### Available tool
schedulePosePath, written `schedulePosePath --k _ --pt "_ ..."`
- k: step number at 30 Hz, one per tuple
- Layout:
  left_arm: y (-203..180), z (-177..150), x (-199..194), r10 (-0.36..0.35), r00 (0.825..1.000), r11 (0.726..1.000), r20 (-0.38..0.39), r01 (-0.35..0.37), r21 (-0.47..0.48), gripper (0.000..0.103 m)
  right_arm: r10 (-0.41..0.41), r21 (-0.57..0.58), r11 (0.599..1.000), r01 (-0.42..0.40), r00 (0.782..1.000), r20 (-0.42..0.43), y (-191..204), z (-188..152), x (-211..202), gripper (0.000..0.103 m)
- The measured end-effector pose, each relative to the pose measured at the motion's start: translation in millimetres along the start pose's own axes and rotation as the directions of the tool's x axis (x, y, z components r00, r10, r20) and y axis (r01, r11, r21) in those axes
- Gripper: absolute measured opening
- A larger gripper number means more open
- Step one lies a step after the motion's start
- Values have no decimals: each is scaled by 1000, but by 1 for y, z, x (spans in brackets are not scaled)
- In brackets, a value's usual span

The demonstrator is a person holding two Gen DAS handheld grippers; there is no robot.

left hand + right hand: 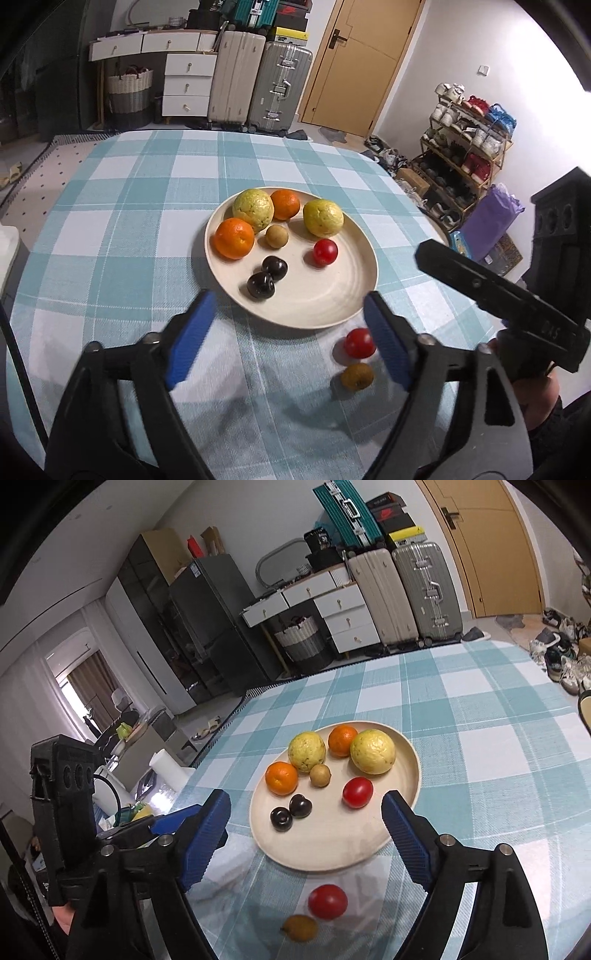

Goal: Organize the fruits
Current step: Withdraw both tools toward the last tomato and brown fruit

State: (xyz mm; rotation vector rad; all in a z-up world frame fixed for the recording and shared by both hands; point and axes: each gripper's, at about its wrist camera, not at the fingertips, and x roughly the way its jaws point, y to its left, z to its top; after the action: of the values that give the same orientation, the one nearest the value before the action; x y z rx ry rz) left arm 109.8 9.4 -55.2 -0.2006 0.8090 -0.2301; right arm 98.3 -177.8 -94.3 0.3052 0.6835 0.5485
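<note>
Both jaws wide apart, nothing between: left hand-held gripper (288, 314) and right hand-held gripper (306, 812) hang over plate's (354, 291) near rim, plate mid-tabletop (129, 192) with seven fruits; red tomato (327, 901) and brown fruit (300, 927) on cloth near front edge.

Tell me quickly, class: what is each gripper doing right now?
Left gripper: open, holding nothing.
Right gripper: open, holding nothing.

Suitcases (258, 81) and white drawers (188, 85) flank a wooden door (362, 62).
</note>
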Motion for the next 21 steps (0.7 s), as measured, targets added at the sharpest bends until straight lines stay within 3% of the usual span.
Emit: schedulePosePath --k 6,11,21 --pt "-10 -15 -3 35 999 999 -22 -34 3 85 -14 -9 1000 15 999 29 1 -10 -21 92" --pt "-14 -30 -4 46 998 999 -38 -47 -9 100 -40 6 999 40 998 47 -3 -20 -35 97" --pt "-15 -53 4 93 993 996 -71 -93 -7 102 -97 2 995 97 995 9 -8 -49 -46 98"
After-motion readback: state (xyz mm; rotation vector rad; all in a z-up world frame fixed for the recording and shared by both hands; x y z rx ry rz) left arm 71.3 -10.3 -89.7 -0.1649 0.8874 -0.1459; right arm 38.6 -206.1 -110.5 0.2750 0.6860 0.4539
